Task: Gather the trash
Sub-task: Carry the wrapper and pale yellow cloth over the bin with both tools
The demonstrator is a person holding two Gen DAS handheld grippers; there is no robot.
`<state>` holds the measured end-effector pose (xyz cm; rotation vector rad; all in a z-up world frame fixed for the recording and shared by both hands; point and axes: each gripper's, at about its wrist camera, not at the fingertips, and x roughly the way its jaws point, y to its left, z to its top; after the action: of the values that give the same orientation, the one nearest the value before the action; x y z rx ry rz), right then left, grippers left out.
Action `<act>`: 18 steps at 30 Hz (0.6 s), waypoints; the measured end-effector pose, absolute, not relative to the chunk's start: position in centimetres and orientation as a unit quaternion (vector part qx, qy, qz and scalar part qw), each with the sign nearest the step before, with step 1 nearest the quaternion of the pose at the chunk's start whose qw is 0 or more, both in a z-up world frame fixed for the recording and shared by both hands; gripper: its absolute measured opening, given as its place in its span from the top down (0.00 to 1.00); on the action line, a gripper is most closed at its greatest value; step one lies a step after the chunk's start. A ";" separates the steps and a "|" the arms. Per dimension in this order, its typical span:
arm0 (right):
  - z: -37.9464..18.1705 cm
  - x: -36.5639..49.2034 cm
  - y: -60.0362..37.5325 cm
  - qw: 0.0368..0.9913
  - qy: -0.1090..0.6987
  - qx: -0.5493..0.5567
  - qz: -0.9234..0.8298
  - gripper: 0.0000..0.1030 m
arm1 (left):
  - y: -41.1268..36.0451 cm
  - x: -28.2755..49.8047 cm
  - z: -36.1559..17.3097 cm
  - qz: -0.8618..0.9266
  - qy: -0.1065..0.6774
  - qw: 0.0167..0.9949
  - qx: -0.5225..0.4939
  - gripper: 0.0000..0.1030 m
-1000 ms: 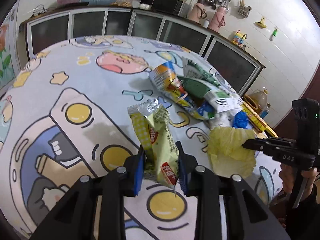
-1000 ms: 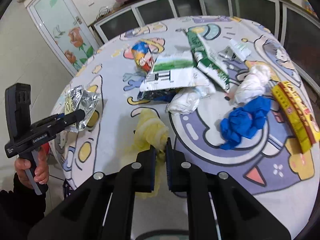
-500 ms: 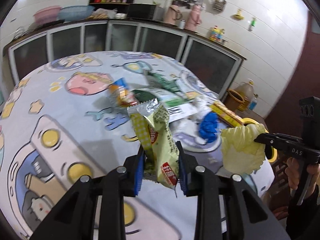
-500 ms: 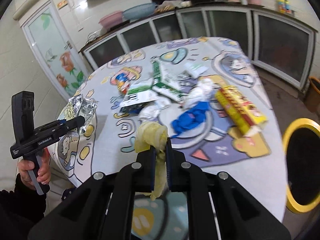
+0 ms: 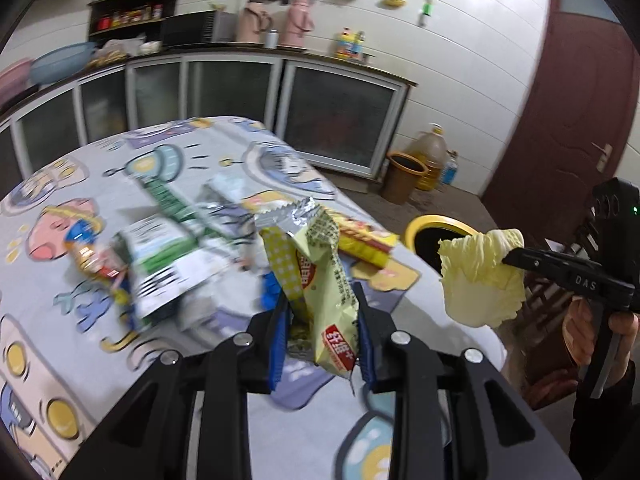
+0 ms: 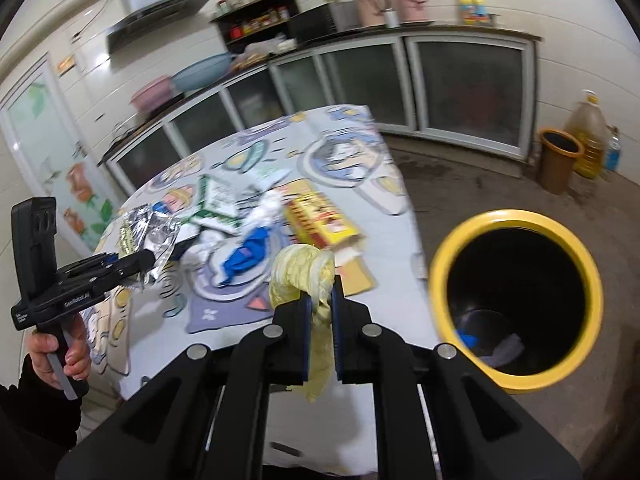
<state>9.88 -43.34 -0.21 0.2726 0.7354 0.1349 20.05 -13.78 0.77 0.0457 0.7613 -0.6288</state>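
Observation:
My left gripper (image 5: pixel 322 312) is shut on a yellow snack wrapper (image 5: pixel 316 280) with a silver torn top, held up over the table; the same wrapper (image 6: pixel 146 236) and gripper (image 6: pixel 148 258) show at the left of the right wrist view. My right gripper (image 6: pixel 320 300) is shut on a pale yellow cabbage leaf (image 6: pixel 302 270), which hangs down between the pads; the leaf (image 5: pixel 482 276) also shows at the right of the left wrist view. A yellow-rimmed black bin (image 6: pixel 516 296) stands on the floor beside the table, right of the leaf, with some scraps at its bottom.
The cartoon-print table (image 6: pixel 360 184) carries a yellow box (image 6: pixel 320 220), a blue glove (image 6: pixel 248 254), white tissues (image 6: pixel 266 210) and green-white packets (image 5: pixel 160 252). A brown bin (image 6: pixel 558 164) and oil jug (image 6: pixel 590 136) stand by the cabinets. A dark red door (image 5: pixel 568 92) is at right.
Both grippers have swung from over the table toward its right edge and risen a little, each keeping its load. The yellow-rimmed bin has come into full view by the right gripper.

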 end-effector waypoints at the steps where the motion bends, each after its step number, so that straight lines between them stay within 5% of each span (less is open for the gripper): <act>1: -0.2 9.7 -44.1 0.923 0.356 0.137 0.058 0.91 | -14.7 20.2 0.8 -0.308 0.364 0.878 0.025 0.74; 18: -0.5 8.3 -54.9 0.927 0.320 0.154 -0.120 0.91 | -31.1 23.0 1.5 -0.418 0.353 0.834 0.071 0.73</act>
<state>8.33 -54.93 -0.49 0.3159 0.6557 -0.2466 22.97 -31.08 1.45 0.1499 0.7476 -0.8854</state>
